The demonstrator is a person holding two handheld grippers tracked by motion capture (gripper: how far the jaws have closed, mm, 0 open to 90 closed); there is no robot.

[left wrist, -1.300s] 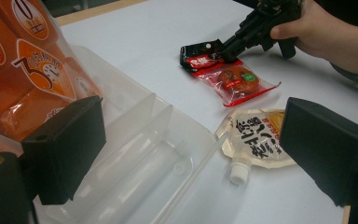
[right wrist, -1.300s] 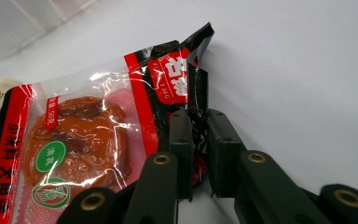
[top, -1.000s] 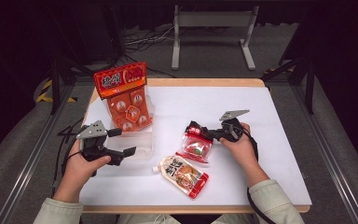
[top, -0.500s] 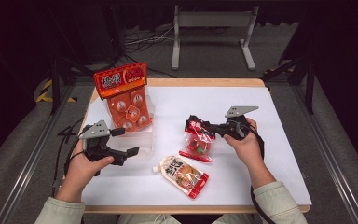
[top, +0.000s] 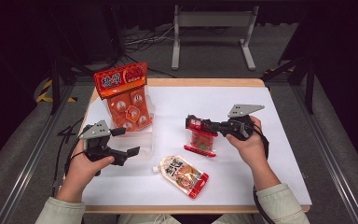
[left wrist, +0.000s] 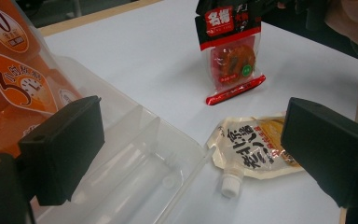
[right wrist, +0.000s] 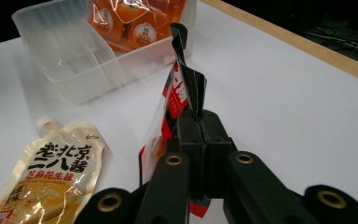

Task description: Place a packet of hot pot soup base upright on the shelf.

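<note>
We've got the right gripper (top: 204, 125) clamped on the black top edge of the small red snack pack (top: 200, 140), jaws fully together w/ only the crumpled header between them. In the right gripper view the film twists above the pads, so the hold is on thin, folded plastic, not on the body of the pack. The pack hangs upright near the middle of the white table (top: 242, 100), its lower seam just at or barely off the surface; we can't tell which.

The left gripper (top: 123, 142) sits w/ jaws wide apart, nothing between them, right at the clear plastic bin (top: 142, 142). The bin's far compartment holds the big orange multi-pack (top: 126, 98), leaning up out of it; the near compartment looks free. The spouted sauce pouch (top: 182, 172) lies flat on the table, near the bin's corner but apart from it.

Risks as we see them:
- Header film slips out of the pinch, esp. if the pack swings, and it drops short of the bin.
- Dangling pack clips the bin wall or the orange multi-pack and tips it over.
- Bin is light; a nudge slides it unless the left gripper steadies it.
- Low carry drags the pack across the pouch spout.
</note>
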